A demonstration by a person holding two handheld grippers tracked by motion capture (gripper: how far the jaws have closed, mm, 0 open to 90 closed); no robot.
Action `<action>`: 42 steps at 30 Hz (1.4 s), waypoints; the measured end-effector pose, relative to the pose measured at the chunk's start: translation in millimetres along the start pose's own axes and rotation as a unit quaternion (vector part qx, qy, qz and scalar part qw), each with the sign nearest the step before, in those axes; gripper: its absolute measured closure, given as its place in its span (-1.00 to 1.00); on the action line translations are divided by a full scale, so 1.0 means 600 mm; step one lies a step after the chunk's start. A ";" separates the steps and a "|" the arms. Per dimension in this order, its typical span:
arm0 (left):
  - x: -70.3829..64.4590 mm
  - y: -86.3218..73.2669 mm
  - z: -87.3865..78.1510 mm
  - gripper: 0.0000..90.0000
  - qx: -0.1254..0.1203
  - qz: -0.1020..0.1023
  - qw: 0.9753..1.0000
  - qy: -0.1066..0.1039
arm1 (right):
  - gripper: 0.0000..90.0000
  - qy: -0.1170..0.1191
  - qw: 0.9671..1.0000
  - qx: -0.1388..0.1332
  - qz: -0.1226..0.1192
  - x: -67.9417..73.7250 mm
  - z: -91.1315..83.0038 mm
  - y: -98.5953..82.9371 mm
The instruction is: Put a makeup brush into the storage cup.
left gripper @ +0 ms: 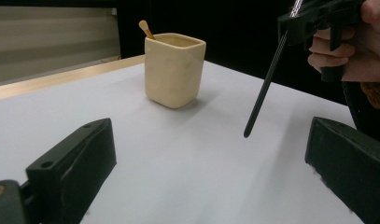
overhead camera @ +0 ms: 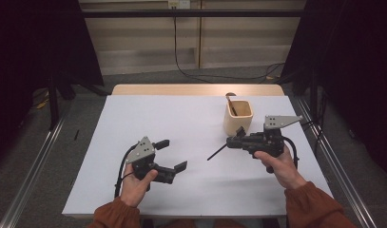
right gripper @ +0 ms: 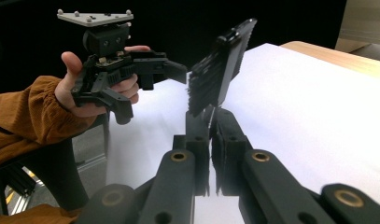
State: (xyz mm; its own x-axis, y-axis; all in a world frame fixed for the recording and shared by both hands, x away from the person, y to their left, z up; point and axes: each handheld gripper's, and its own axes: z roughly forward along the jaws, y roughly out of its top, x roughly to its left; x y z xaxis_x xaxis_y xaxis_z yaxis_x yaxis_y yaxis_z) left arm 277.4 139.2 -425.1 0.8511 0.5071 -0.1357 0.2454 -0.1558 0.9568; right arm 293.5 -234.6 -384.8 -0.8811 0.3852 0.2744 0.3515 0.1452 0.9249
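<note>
My right gripper is shut on a black brush above the white table, just left of a cream square cup. The bristled head rises above the jaws, and the thin black handle slants down-left, its tip just above the tabletop. The left gripper view shows that handle hanging beside the cup. A wooden-handled stick leans inside the cup. My left gripper hovers open at the front left, holding nothing.
A bare wooden strip borders the table's far edge. Metal rails run along the floor on both sides, and cables lie on the floor behind. Open tabletop stretches between the two grippers and across the far left.
</note>
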 end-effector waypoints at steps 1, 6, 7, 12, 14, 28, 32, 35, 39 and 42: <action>0.001 -0.002 -0.001 -0.95 -0.001 0.001 1.000 0.005 | 0.90 0.000 1.000 -0.003 0.002 -0.001 -0.001 0.000; 0.002 -0.006 -0.010 -0.94 -0.013 0.001 1.000 0.015 | 0.90 -0.010 1.000 0.001 0.000 -0.005 -0.002 0.001; 0.003 -0.007 -0.015 -0.94 -0.015 0.003 1.000 0.018 | 0.90 -0.012 1.000 0.001 0.000 -0.006 -0.004 0.001; 0.010 -0.015 -0.039 -0.94 -0.009 0.007 0.999 0.040 | 0.90 -0.025 1.000 -0.002 0.004 -0.013 -0.019 0.005; 0.012 -0.019 -0.047 -0.93 0.000 0.009 0.999 0.047 | 0.90 -0.028 1.000 -0.004 0.008 -0.015 -0.024 0.005; 0.006 -0.044 -0.088 -0.93 0.005 0.006 0.998 0.063 | 0.90 -0.065 0.998 0.004 0.022 -0.042 -0.045 0.026; 0.006 -0.051 -0.090 -0.93 0.002 0.007 0.998 0.066 | 0.90 -0.077 0.997 0.010 0.016 -0.048 -0.048 0.035; 0.005 -0.052 -0.093 -0.93 -0.002 0.009 0.997 0.071 | 0.90 -0.082 0.996 0.010 0.016 -0.052 -0.051 0.043; 0.005 -0.054 -0.102 -0.94 -0.008 0.011 0.997 0.082 | 0.90 -0.090 0.996 0.003 0.018 -0.059 -0.058 0.052; 0.009 -0.054 -0.105 -0.95 -0.015 0.003 0.996 0.088 | 0.90 -0.097 0.995 0.006 0.013 -0.063 -0.064 0.061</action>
State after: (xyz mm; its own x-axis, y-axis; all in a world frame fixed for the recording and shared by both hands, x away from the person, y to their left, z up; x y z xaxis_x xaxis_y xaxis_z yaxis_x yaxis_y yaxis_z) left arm 244.9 200.1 -440.4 0.7578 0.6470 -0.0846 0.2234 -0.1353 0.9653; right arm 327.5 -278.8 -351.3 -0.7944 0.5573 0.2417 0.3790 0.1438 0.9141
